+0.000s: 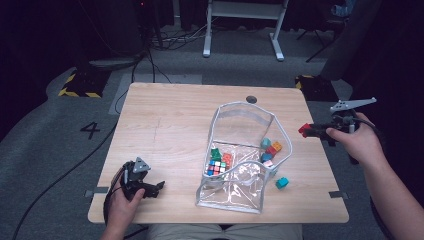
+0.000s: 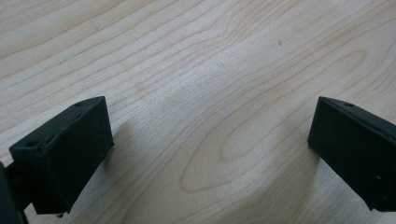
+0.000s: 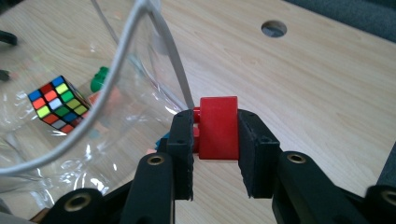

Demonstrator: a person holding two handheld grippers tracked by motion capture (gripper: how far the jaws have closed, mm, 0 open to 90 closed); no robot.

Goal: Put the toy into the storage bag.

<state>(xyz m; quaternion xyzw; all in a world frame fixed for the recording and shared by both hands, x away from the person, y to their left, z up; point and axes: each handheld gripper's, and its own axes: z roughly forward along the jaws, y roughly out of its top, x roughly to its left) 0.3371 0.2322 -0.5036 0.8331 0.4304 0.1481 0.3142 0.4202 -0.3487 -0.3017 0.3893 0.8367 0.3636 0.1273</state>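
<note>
Red plastic block (image 3: 218, 127) sat clamped in your right gripper (image 1: 306, 130) off the table's right edge, with the clear plastic pouch (image 1: 243, 155) leftward; your left gripper (image 1: 150, 189) rested wide open near the front-left corner.

The clear pouch (image 3: 70, 116) is cut off at the left edge; the small toys (image 1: 270, 150) inside it are too small to identify.

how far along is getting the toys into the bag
Mostly done: a puzzle cube and several small blocks already lie in the clear bag. In hand: the right gripper grips a red block beside the bag, not yet over its mouth. Left: that block and a teal block on the table. The left gripper rests open.
</note>
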